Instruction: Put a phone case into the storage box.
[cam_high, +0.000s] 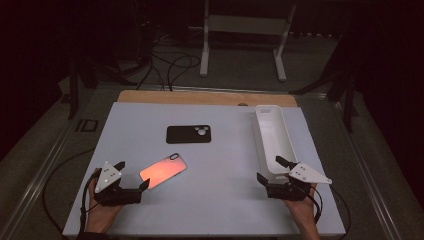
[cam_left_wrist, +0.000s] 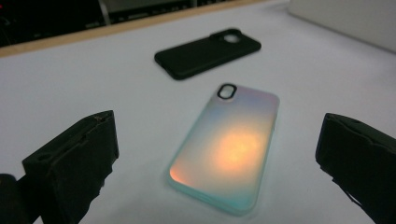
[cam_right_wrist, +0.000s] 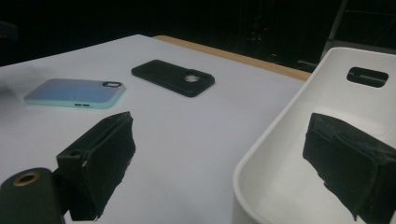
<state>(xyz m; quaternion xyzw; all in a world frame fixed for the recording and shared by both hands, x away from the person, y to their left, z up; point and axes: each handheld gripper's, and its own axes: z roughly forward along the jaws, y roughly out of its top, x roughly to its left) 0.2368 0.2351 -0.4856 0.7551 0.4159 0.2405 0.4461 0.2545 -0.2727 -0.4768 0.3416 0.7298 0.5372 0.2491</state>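
1. The left gripper (cam_high: 134, 175) sits at the near left of the white board (cam_high: 220, 210). Its jaws are wide apart and hold nothing. It points at the shiny phone case, so I think it is getting ready to pick it up.
2. The shiny phone case (cam_high: 163, 170) lies flat on the board, just in front of the left gripper and left of the white bin. Its back faces up, and its camera hole is at the far end. In the left gripper view the case (cam_left_wrist: 229, 149) lies between the two jaws but does not touch them.
3. The black phone case (cam_high: 188, 134) lies flat farther back, well left of the bin. No gripper is near it.
4. The white bin (cam_high: 272, 140) is long and open on top. It looks empty, maybe waiting for the cases.
5. The right gripper (cam_high: 272, 170) is at the bin's near end. Its jaws are apart around the bin's rim (cam_right_wrist: 280, 130), one outside and one inside, maybe to hold it steady. I cannot tell if they touch it.
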